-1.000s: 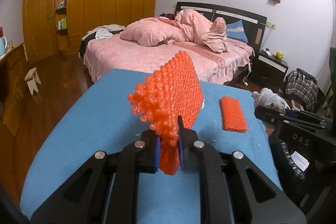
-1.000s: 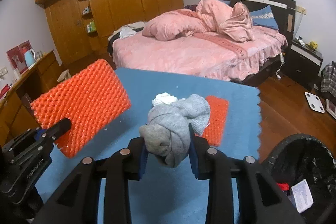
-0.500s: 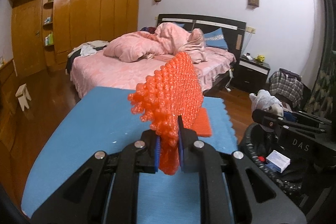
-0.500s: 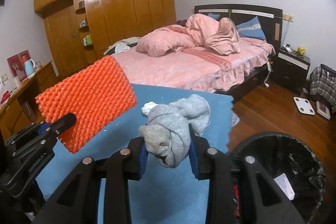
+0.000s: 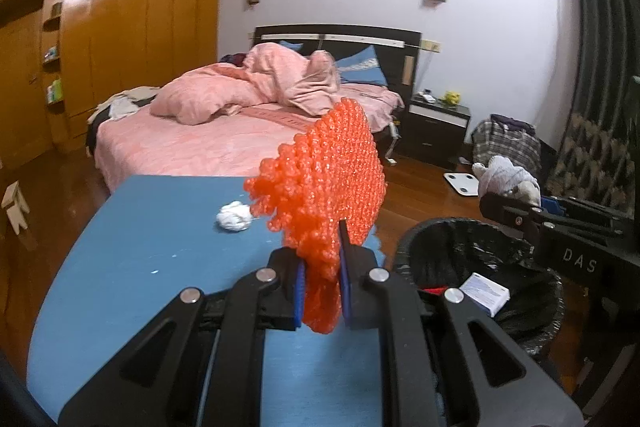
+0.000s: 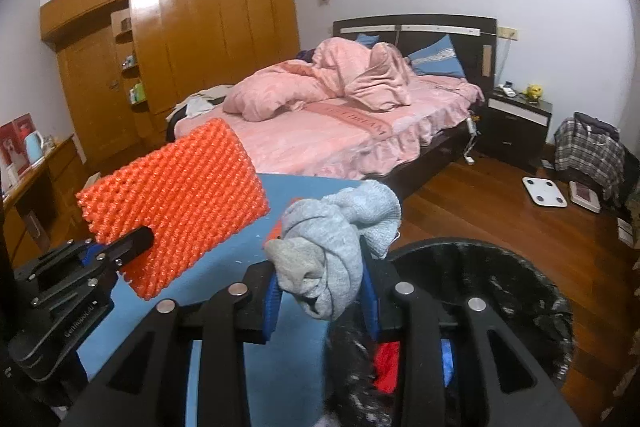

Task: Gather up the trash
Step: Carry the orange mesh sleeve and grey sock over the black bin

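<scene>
L gripper: jaws nearly together, clamped on lower end of orange foam net. Net stands on edge, long axis up and away, over blue table by bin. R gripper: jaws partly apart, clamped on balled grey sock, above bin rim. White wad on table beyond.

The bench lies ahead of the left hand-held gripper, a wad of tissue on it; the bin sits right, apparently holding a box; the bed stands behind.
</scene>
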The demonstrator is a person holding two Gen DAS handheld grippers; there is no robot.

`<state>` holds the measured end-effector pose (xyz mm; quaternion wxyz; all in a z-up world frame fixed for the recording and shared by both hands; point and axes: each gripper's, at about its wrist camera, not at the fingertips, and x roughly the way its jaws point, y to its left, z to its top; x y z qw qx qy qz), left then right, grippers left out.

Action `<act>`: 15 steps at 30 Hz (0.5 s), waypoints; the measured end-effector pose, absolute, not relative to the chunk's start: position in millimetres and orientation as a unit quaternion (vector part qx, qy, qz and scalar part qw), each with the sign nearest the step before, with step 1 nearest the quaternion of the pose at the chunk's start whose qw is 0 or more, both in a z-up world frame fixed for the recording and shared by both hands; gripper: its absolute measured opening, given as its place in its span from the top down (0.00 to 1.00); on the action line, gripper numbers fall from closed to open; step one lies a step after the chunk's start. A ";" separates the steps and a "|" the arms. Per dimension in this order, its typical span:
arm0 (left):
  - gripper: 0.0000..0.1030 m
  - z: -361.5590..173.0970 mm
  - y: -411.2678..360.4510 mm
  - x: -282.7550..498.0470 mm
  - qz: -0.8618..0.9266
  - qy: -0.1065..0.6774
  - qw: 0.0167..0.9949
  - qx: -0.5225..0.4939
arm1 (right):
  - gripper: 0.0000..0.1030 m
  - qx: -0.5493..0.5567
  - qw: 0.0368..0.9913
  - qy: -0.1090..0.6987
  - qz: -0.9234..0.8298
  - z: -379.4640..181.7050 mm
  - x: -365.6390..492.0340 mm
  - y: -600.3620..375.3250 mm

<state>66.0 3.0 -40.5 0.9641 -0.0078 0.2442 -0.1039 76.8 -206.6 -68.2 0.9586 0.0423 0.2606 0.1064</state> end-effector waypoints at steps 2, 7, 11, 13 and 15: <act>0.88 -39.0 -5.9 65.3 -0.113 0.241 0.964 -0.003 | 0.68 0.044 0.960 0.257 0.097 -66.3 71.9 -216.9; 0.88 -34.0 -32.0 62.1 -0.141 0.234 0.962 0.008 | 0.68 0.053 0.965 0.248 0.072 -62.0 61.3 -245.4; 0.88 -30.9 -50.5 58.8 -0.161 0.229 0.960 0.014 | 0.68 0.055 0.967 0.242 0.051 -60.5 54.5 -264.9; 0.88 -30.3 -60.3 59.5 -0.172 0.228 0.958 0.019 | 0.68 0.054 0.968 0.242 0.041 -61.8 51.9 -275.6; 0.88 -30.4 -70.8 58.8 -0.183 0.228 0.956 0.022 | 0.68 0.054 0.968 0.243 0.032 -63.8 50.8 -284.4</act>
